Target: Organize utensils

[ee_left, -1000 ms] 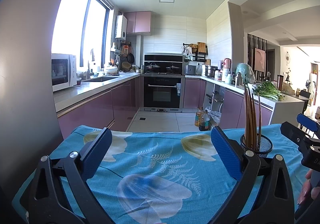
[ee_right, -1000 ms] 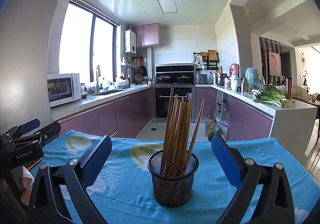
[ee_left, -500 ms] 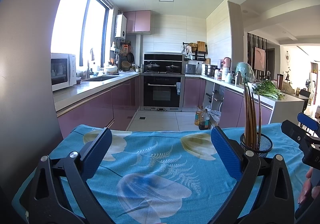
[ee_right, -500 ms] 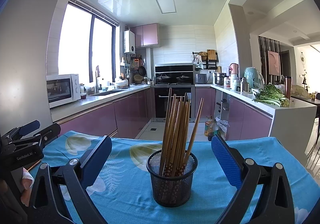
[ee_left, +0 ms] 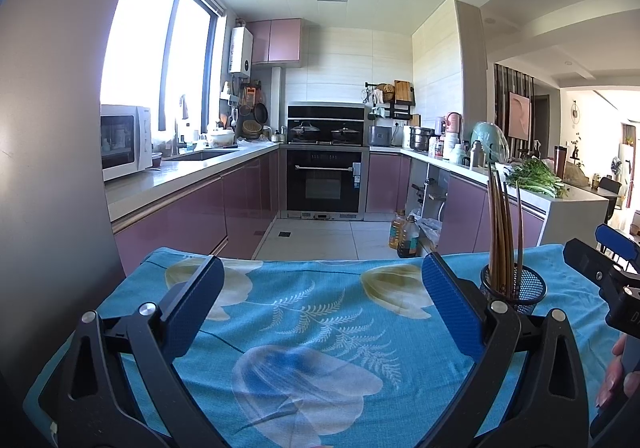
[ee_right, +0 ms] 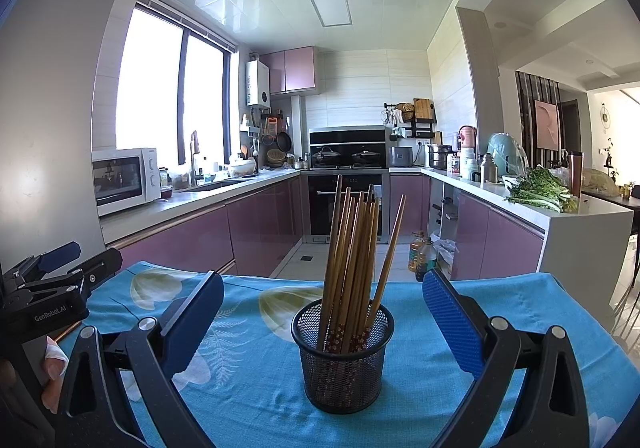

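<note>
The right gripper (ee_right: 323, 312) is held wide open, and nothing is gripped between its blue pads (ee_right: 452, 322). The black mesh holder (ee_right: 342, 356) is framed between those pads, standing upright on the tablecloth (ee_right: 248, 380) and touched by neither finger. A bundle of wooden chopsticks (ee_right: 352, 256) is stood in the holder, fanned slightly, one leaning off to the right. At the left edge of the right wrist view the left gripper (ee_right: 60, 280) is seen from the side, and "GenRobot.AI" is printed in white on its black body; part of a hand (ee_right: 50, 372) is seen beneath it. In the left wrist view the left gripper (ee_left: 318, 298) is likewise spread wide with nothing held, and only bare cloth lies between its fingers; the holder (ee_left: 514, 284) is set off to the right, just beyond the right finger. The cloth is bright turquoise, printed with pale flowers and white fern leaves. Beyond the table edge a kitchen is laid out in a U: mauve cabinets (ee_right: 188, 244), a white microwave (ee_right: 122, 178) on the left counter, a black oven (ee_left: 325, 184) at the far wall under two lidded pots, and leafy greens (ee_right: 540, 192) on the right counter. Two oil bottles (ee_right: 422, 256) are stood on the tiled floor. Labels on the grey panel at upper left are too small to be read.
</note>
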`<state>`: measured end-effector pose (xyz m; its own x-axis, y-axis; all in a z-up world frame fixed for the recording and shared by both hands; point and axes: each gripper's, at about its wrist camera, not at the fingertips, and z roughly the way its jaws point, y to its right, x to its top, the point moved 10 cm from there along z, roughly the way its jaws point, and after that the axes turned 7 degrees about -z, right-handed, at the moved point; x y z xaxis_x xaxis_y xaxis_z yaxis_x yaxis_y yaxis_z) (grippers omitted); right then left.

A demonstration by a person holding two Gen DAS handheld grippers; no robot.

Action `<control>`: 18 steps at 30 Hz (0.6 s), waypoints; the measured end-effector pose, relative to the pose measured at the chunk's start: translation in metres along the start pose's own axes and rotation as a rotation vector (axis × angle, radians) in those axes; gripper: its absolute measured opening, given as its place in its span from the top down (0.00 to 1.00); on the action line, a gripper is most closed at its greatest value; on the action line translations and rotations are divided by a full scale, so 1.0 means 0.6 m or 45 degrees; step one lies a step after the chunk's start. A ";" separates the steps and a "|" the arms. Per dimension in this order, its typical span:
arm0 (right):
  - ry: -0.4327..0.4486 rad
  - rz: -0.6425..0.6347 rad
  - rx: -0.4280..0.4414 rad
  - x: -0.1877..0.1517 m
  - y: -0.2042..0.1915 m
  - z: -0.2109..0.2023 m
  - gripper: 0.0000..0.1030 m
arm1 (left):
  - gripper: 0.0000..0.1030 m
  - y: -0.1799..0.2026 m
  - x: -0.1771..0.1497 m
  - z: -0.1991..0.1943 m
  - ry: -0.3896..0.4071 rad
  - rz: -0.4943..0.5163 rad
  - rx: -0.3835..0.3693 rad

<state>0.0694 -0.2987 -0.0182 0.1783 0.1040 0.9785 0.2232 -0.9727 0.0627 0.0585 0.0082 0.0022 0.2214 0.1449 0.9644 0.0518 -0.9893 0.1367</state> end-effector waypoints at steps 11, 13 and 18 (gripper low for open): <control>0.001 0.003 -0.003 0.000 0.000 -0.001 0.06 | 0.05 0.000 -0.004 0.002 -0.005 0.000 -0.001; -0.001 0.005 -0.001 0.000 0.000 0.000 0.06 | 0.05 0.000 -0.003 0.002 -0.006 0.000 -0.001; 0.002 0.003 -0.003 0.000 0.000 0.000 0.06 | 0.05 0.000 -0.002 0.002 -0.006 -0.001 -0.002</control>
<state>0.0693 -0.2988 -0.0179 0.1774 0.1014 0.9789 0.2207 -0.9734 0.0608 0.0595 0.0082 0.0006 0.2258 0.1461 0.9632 0.0509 -0.9891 0.1381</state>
